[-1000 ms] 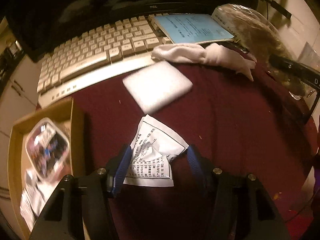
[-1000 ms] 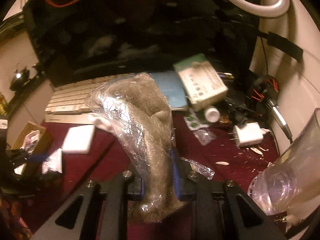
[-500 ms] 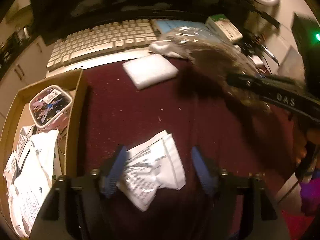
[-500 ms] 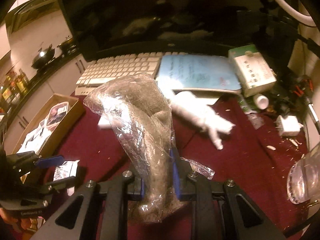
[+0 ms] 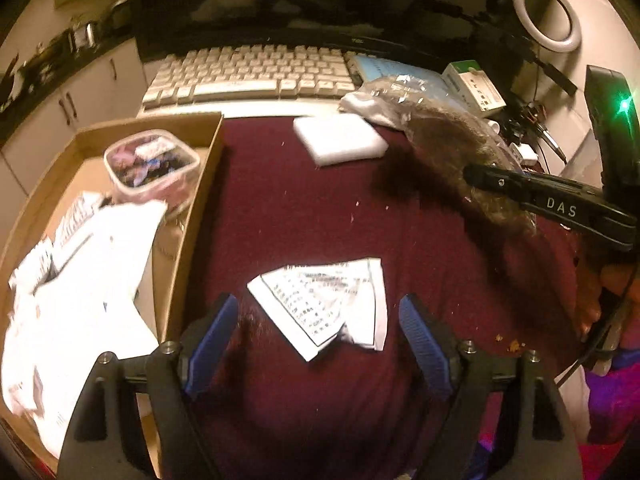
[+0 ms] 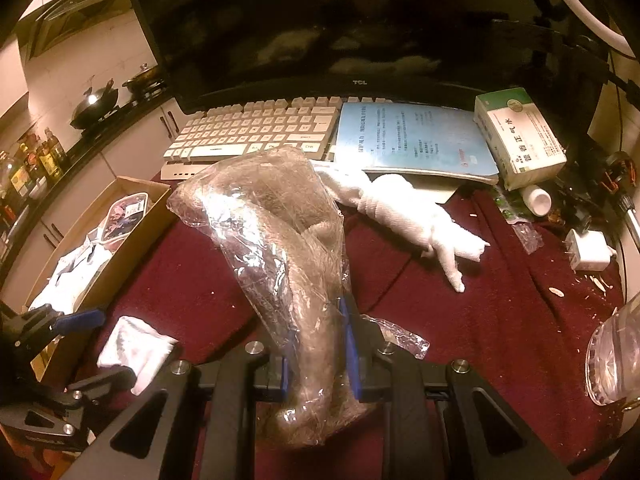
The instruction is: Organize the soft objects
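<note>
1. On the maroon tabletop [image 5: 288,208], in front of the keyboard [image 5: 248,76], one white foam pad [image 5: 340,140], one rolled white cloth [image 6: 404,212] and one printed sachet [image 5: 324,304] are seen.
2. The sachet lies untouched between the opening jaws of the left gripper [image 5: 320,332].
3. One bagged grey bundle [image 6: 280,240] is clamped by the right gripper [image 6: 316,344]; its lower end is cut off.
4. "TCL" is read on the monitor [image 6: 360,20] behind the keyboard; the sachet's print is illegible.

Cloth [image 5: 304,216] dark maroon. Packet [image 5: 324,304] white, black print. Foam [image 5: 340,140] plain white. Pads [image 5: 212,340] blue. Box [image 5: 192,208] tan. Booklet [image 6: 412,140] pale blue. Bag [image 6: 280,240] clear over grey-brown fibre.
</note>
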Motion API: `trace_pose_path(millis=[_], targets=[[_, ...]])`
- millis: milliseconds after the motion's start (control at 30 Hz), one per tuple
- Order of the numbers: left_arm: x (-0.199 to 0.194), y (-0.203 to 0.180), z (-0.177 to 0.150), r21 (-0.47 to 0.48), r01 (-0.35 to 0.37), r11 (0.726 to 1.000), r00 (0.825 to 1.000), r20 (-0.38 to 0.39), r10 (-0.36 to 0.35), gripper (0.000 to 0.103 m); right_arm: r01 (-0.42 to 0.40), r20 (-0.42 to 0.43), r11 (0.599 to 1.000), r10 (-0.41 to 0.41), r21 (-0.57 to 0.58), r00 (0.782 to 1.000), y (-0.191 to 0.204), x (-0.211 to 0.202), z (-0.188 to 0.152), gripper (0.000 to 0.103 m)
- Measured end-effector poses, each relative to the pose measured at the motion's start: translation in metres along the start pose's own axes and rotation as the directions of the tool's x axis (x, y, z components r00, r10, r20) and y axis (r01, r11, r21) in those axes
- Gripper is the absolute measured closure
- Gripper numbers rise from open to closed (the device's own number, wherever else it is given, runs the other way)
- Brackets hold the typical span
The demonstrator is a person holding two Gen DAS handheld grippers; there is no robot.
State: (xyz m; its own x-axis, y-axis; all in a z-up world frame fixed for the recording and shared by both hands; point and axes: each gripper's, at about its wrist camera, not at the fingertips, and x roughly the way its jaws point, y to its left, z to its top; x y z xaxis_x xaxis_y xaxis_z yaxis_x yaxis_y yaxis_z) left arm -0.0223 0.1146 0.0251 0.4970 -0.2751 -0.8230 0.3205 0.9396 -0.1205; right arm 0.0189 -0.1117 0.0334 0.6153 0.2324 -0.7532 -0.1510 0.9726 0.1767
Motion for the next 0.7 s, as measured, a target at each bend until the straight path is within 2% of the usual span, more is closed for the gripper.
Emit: trace_pose_path(millis=[100,267,400,433,467,533,600,700], targets=[[0.005,-0.004,-0.001,0.021,-0.037,0.999,0.999,-0.004,0.038,0.021,-0.008,-0.002,1.000,0.008,-0.004,1.000,0.002,0.002,0.001,0.081],[0.012,-0.017,0.003,0.038,-0.036,0.999,0.999,-0.022,0.037,0.021,-0.012,-0.006,1.000,0.012,-0.011,1.000,0.006,0.002,0.000,0.081],[0.020,-0.030,0.002,0.086,-0.100,0.991,0.994,-0.029,0.103,0.022,-0.011,-0.006,1.000,0.011,-0.008,1.000,0.006,0.002,-0.001,0.081],[0.022,-0.031,0.002,0.084,-0.104,0.991,0.994,-0.032,0.108,0.025,-0.012,-0.006,1.000,0.012,-0.008,1.000,0.006,0.002,-0.001,0.081],[0.025,-0.029,0.002,0.077,-0.107,0.991,0.993,-0.046,0.111,0.039,-0.012,-0.006,1.000,0.012,-0.008,1.000,0.006,0.002,-0.001,0.081],[0.024,-0.026,0.001,0.067,-0.110,0.992,0.993,-0.042,0.113,0.042,-0.014,-0.006,1.000,0.014,-0.008,1.000,0.006,0.002,-0.001,0.081],[0.023,-0.025,0.001,0.067,-0.112,0.991,0.993,-0.038,0.115,0.053,-0.016,-0.005,1.000,0.016,-0.007,1.000,0.005,0.002,-0.001,0.080],[0.019,-0.021,0.000,0.038,-0.081,0.996,0.996,-0.033,0.082,0.054,-0.019,-0.005,1.000,0.019,-0.004,1.000,0.005,0.002,-0.001,0.080]])
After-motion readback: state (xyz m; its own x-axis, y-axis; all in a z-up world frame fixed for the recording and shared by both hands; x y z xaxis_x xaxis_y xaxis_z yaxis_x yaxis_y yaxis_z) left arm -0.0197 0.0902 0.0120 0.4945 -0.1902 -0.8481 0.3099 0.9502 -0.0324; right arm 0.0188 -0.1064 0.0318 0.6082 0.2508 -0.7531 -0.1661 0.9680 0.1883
